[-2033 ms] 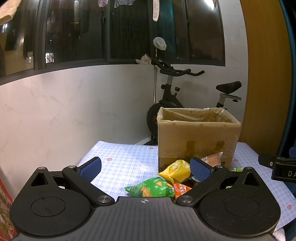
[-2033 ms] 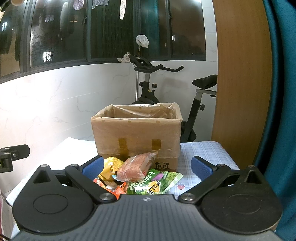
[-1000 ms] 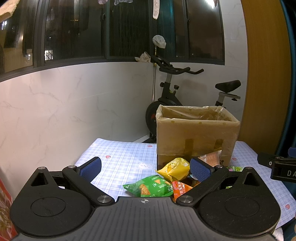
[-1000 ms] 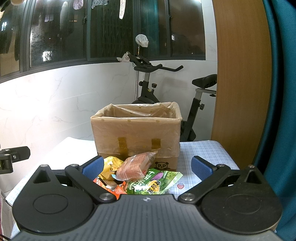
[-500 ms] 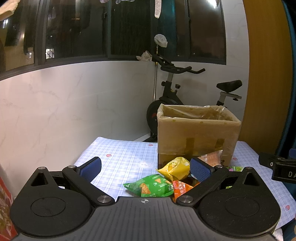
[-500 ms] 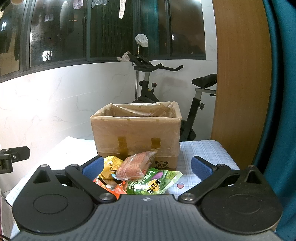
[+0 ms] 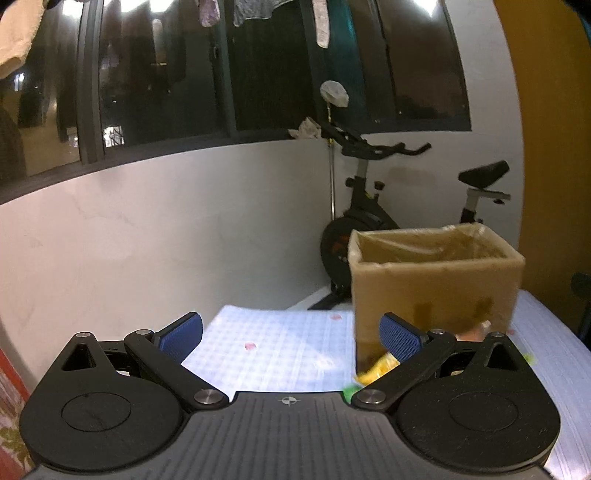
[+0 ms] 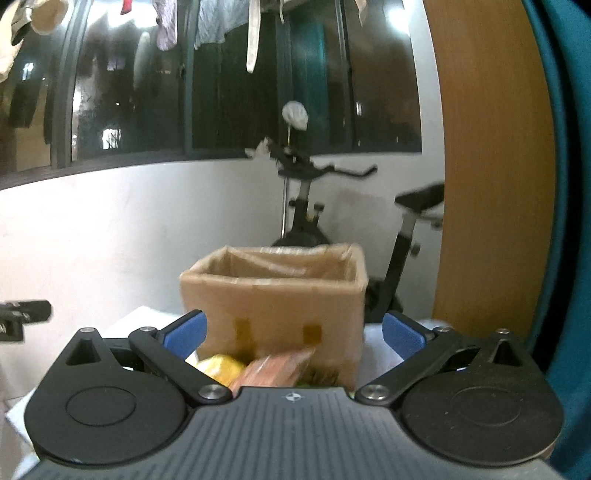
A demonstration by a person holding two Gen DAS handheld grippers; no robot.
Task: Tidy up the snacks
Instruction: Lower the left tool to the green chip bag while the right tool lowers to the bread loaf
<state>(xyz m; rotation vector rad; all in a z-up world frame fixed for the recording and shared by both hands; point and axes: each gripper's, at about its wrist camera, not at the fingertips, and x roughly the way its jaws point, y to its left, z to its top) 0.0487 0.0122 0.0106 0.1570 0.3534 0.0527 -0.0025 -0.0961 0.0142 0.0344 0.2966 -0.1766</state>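
dark night windows (image 7: 258, 74) above a white wall (image 7: 147, 229); exercise bike (image 7: 369, 206) beside a wooden panel (image 8: 495, 166).

The right gripper (image 8: 293, 334) fills the lower frame with its blue-padded fingers (image 8: 184, 334) spread wide and nothing between them. At twelve o'clock beyond them stands an open cardboard box (image 8: 275, 306) lined with plastic, with a yellow snack bag (image 8: 218, 365) and a reddish-brown packet (image 8: 275, 369) lying blurred against its near side. An exercise bike (image 8: 314, 206) stands behind the box at one o'clock, below a dark window (image 8: 221, 81).

Home balcony room: exercise bike (image 7: 373, 206), hanging laundry (image 8: 207, 22)
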